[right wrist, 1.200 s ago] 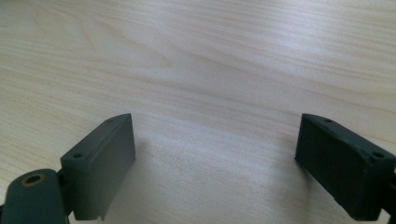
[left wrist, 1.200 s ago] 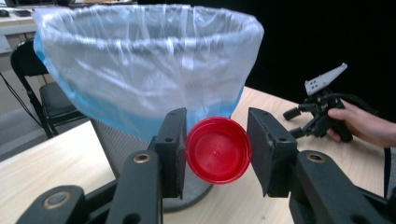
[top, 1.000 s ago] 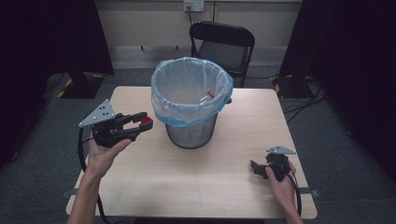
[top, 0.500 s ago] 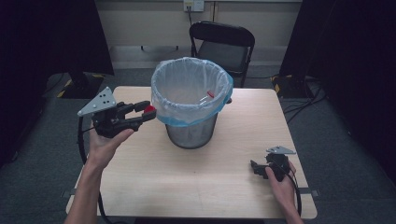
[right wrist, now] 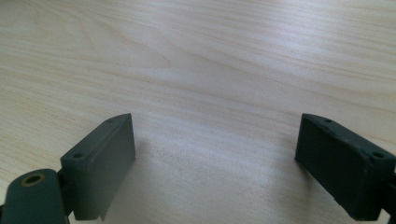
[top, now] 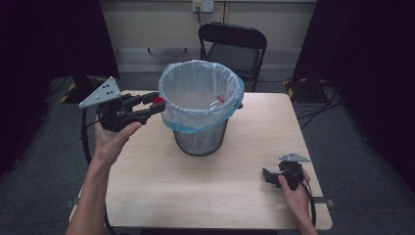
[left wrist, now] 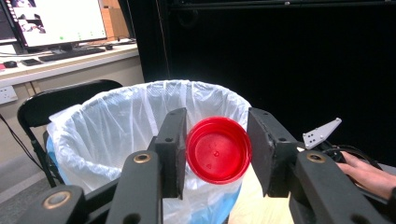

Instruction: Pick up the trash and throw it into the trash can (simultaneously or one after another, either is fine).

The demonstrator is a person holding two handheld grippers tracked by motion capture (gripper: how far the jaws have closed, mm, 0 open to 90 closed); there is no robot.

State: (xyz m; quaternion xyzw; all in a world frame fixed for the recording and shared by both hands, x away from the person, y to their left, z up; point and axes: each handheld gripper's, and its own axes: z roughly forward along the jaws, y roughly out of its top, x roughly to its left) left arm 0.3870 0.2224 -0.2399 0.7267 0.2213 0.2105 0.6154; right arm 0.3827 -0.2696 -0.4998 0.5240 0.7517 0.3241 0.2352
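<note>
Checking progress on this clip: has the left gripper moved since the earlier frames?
Yes. The left gripper, shut on the red lid, has risen and come closer to the lined bin, from beside its wall to rim level.

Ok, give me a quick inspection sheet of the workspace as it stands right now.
Surface: wooden table, bare around the bin.
Job's things: red cap; lined metal bin, some items already inside.
Clutter: nothing seen.
Grippers: left tongs shut on the red cap at the bin's rim; right tongs open, low over the table.
Cables: black cable trails from the left tongs.
Surroundings: folding chair behind the table; dark curtains.
</note>
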